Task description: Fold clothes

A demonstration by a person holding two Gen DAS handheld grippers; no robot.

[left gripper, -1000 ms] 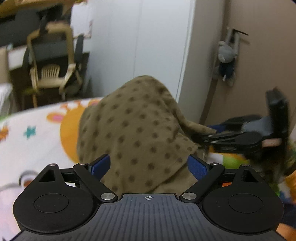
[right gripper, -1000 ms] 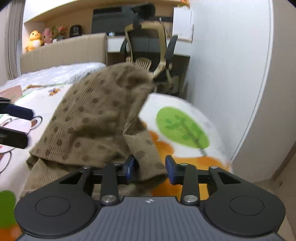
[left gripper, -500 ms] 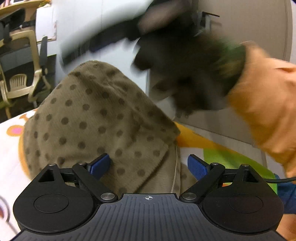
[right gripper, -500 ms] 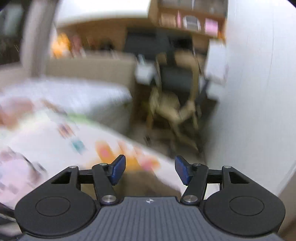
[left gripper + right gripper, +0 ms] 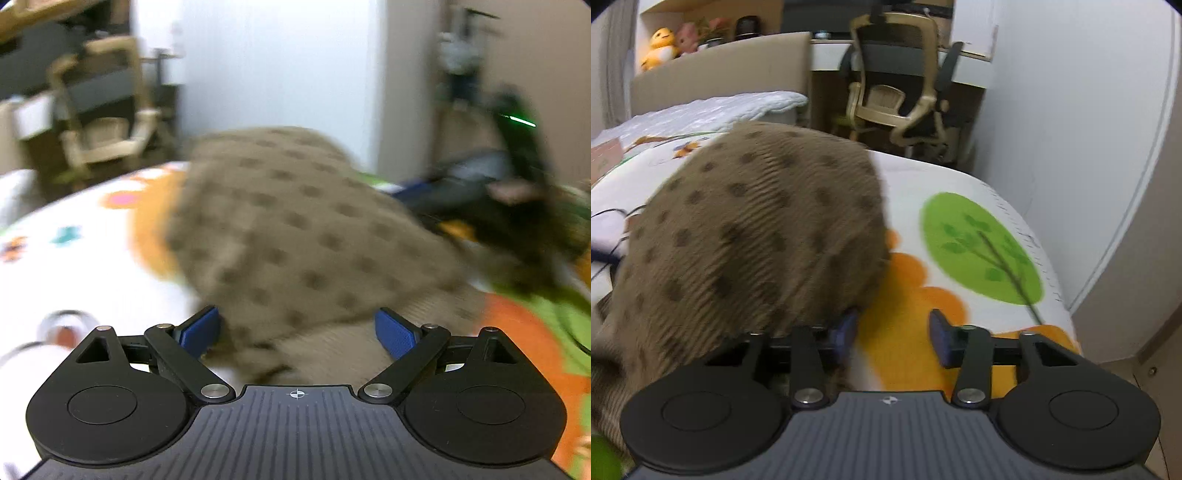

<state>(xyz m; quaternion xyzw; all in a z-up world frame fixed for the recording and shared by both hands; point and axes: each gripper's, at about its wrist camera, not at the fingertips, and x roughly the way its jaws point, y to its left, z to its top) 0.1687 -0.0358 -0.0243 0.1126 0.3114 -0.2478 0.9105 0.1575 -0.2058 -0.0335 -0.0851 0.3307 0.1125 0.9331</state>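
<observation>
A brown dotted corduroy garment (image 5: 295, 236) lies bunched on a printed bed cover (image 5: 55, 280). My left gripper (image 5: 297, 330) is open, with the cloth lying between its blue pads. The garment also fills the left of the right wrist view (image 5: 750, 236). My right gripper (image 5: 892, 332) is open with nothing between the pads; the cloth edge lies against its left pad (image 5: 846, 328). The right gripper shows blurred at the right of the left wrist view (image 5: 491, 192).
The bed cover (image 5: 979, 236) ends at a rounded edge on the right, close to a white wardrobe (image 5: 1071, 110). An office chair (image 5: 901, 92) and desk stand beyond the bed. Another bed with a headboard (image 5: 720, 77) is at the back left.
The right gripper let go of the cloth, swung up and came back down beside the garment, open. The garment has flattened. The left gripper stayed open over the cloth.
</observation>
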